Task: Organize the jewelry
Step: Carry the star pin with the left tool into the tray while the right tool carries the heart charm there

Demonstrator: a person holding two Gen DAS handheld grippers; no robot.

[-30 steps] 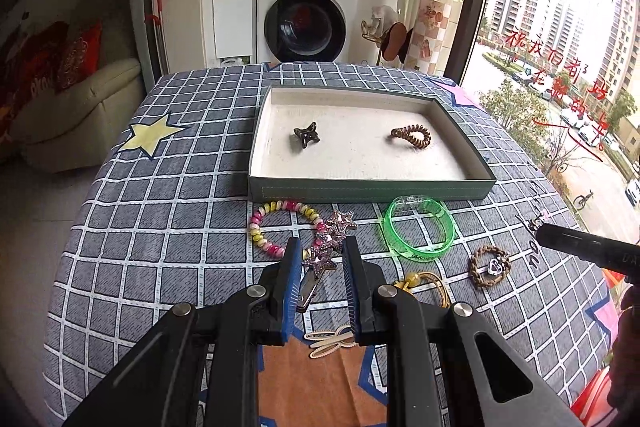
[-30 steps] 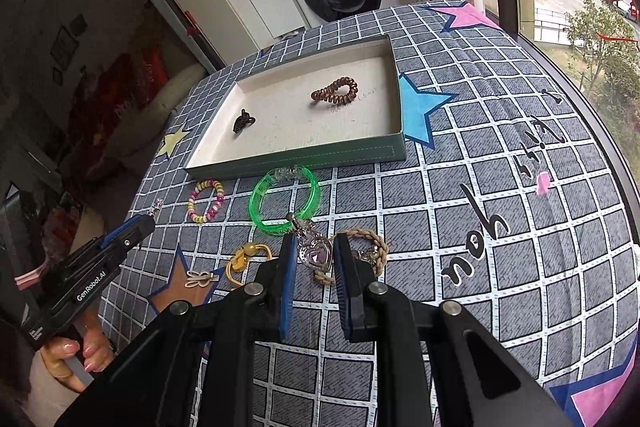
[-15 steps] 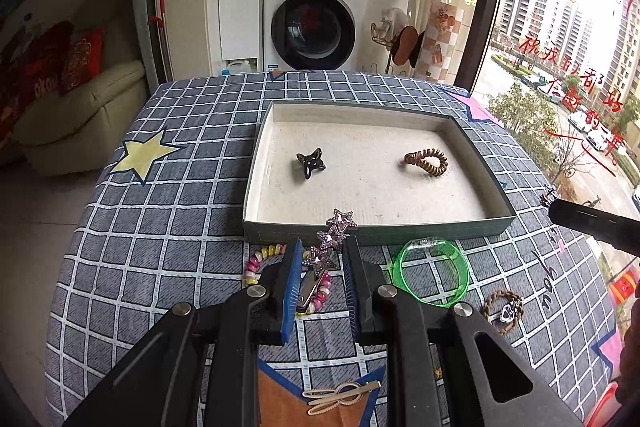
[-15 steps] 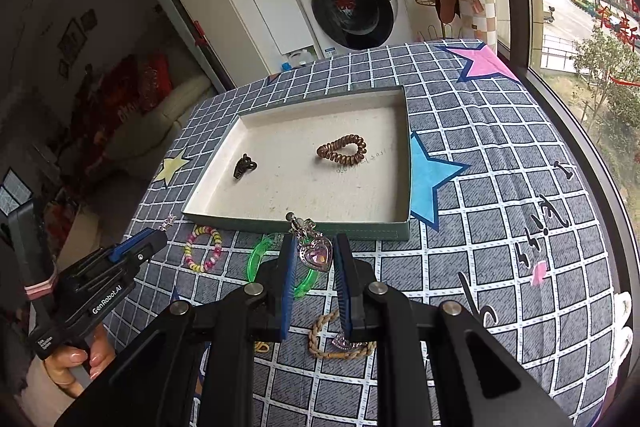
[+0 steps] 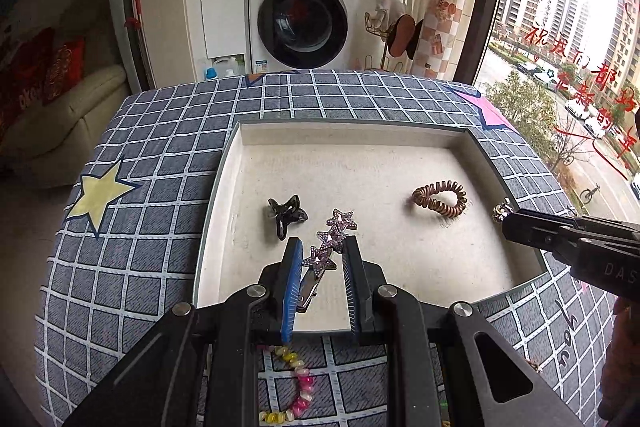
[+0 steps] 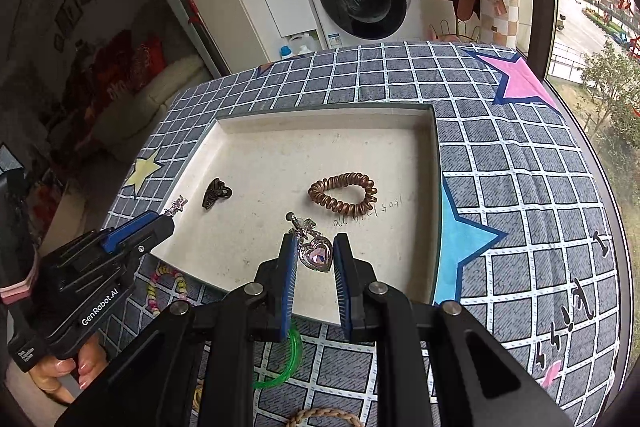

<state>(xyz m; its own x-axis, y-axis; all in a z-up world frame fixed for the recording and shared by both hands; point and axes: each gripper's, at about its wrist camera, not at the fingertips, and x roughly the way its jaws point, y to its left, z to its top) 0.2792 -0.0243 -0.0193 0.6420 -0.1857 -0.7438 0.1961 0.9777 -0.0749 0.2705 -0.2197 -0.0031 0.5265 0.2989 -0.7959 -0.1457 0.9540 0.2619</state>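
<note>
Your left gripper [image 5: 319, 263] is clamped on the metal tail of the star clip [image 5: 329, 242], and your right gripper [image 6: 315, 253] is pinched on the heart pendant [image 6: 317, 253] by its edges. Both hang over the tray [image 5: 484, 163] — above its near half, not touching the floor. I'd say you hold each by its plain end so the decorated part stays free and drops cleanly.

The clip's long axis runs away from your jaws, stars leading, tilted a little right toward the tray's far wall. The pendant stands face-on, its clasp end pointing up and out toward the coil tie [image 6: 343, 193].

Inside the tray, the claw clip [image 5: 285, 215] lies just left of your star clip. Outside its near wall lie the bead bracelet [image 5: 297, 383] and the green bangle [image 6: 285, 363].
</note>
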